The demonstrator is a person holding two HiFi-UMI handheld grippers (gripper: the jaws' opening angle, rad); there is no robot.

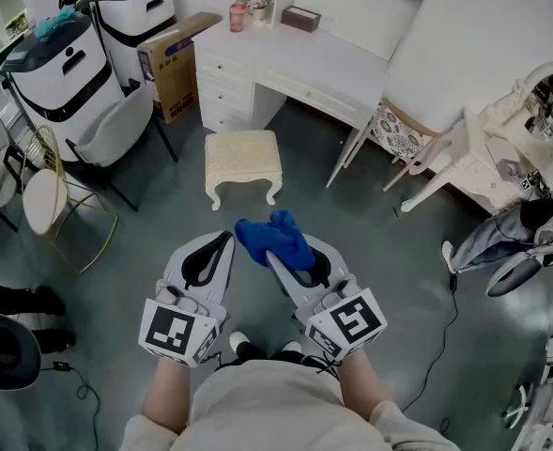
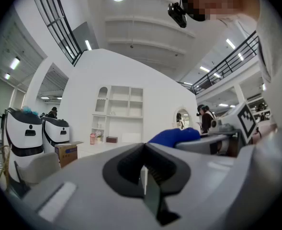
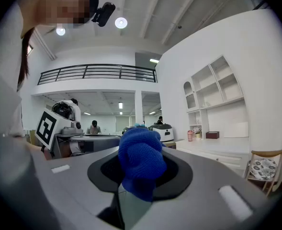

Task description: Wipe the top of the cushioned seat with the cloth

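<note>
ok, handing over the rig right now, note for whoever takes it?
Left gripper: shut, empty.
Right gripper: shut on the blue cloth.
Cushioned seat: on the floor ahead, beside the white desk; cloth not touching it.
Done: cloth in grip. Left: lower cloth onto the seat top and wipe it.

On the head view, the bunched blue cloth [image 1: 276, 239] covers the tips of the right gripper [image 1: 284, 256], so I can't see where they meet. The right gripper view gives me the same cloth draped over that spot. The small pink container [image 1: 237, 17] on the white desk [image 1: 325, 60] is too small to identify. The ornate white mirror [image 1: 550, 101] is cut off by the right edge.
</note>
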